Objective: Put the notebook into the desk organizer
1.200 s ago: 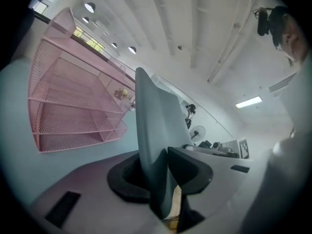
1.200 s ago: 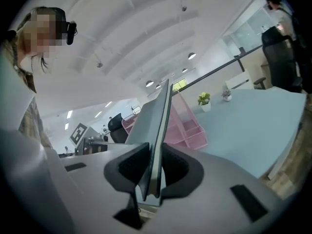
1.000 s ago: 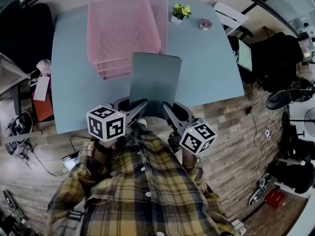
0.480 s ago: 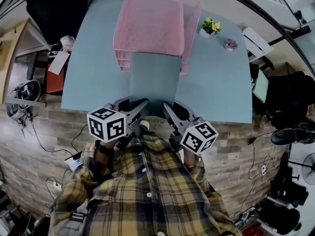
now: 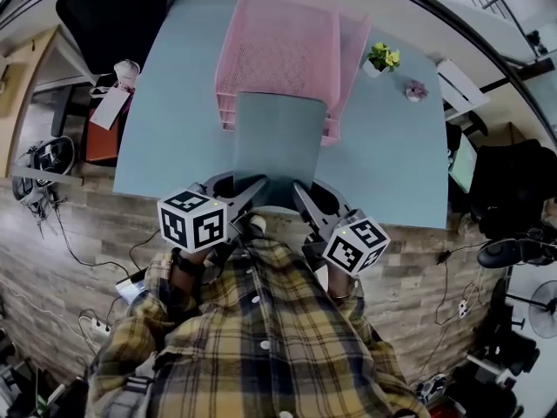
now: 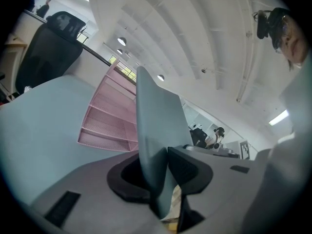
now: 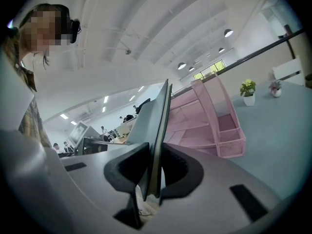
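A grey-green notebook (image 5: pixel 278 146) is held level over the near part of the pale blue desk (image 5: pixel 174 120), its far edge at the front of the pink mesh desk organizer (image 5: pixel 278 50). My left gripper (image 5: pixel 254 188) is shut on the notebook's near left corner, and my right gripper (image 5: pixel 300 192) is shut on its near right corner. In the left gripper view the notebook (image 6: pixel 153 130) stands edge-on between the dark pads (image 6: pixel 187 169), with the organizer (image 6: pixel 109 123) behind it. The right gripper view shows the notebook (image 7: pixel 157 135) clamped the same way, the organizer (image 7: pixel 204 121) beyond.
A small potted plant (image 5: pixel 381 57) and a small pink object (image 5: pixel 416 91) stand at the desk's far right. A dark office chair (image 5: pixel 109 11) sits at the far left. Cables and equipment lie on the wood floor (image 5: pixel 78 233) beside the desk.
The view has swung so the organizer now lies straight ahead of the notebook. The notebook's far edge has come up to the organizer's front. Both grips are unchanged.
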Action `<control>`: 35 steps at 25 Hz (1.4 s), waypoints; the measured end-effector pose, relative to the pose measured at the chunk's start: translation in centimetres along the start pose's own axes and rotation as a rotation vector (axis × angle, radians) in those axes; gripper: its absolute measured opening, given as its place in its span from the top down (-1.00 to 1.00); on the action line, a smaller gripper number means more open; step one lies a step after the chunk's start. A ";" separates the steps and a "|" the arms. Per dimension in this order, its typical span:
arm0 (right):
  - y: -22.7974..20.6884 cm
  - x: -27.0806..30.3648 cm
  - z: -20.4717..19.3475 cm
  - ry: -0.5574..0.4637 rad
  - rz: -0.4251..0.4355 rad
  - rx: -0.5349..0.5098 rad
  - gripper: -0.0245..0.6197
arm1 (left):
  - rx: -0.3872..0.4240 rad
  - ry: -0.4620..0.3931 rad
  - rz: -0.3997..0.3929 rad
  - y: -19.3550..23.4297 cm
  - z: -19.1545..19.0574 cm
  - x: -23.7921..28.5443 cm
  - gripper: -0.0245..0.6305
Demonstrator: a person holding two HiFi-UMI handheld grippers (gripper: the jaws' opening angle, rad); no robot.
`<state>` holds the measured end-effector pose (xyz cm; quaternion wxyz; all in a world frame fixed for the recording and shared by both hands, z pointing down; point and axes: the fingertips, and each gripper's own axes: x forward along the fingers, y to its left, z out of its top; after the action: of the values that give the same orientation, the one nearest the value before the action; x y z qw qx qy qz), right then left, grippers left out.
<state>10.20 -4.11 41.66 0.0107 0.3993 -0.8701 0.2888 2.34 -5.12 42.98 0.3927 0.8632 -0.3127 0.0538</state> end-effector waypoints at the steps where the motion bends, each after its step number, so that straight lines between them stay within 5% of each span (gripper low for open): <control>1: -0.1 0.2 0.1 0.000 0.000 0.003 0.69 | 0.000 0.002 0.000 0.1 0.1 0.0 0.57; 35: -2.8 5.3 4.9 -0.031 0.013 0.079 0.67 | 0.031 -0.046 0.011 3.1 6.6 2.6 0.52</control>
<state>9.63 -11.71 40.30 -0.0202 0.3982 -0.8606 0.3169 1.56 -12.61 41.36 0.3716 0.8685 -0.3255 0.0408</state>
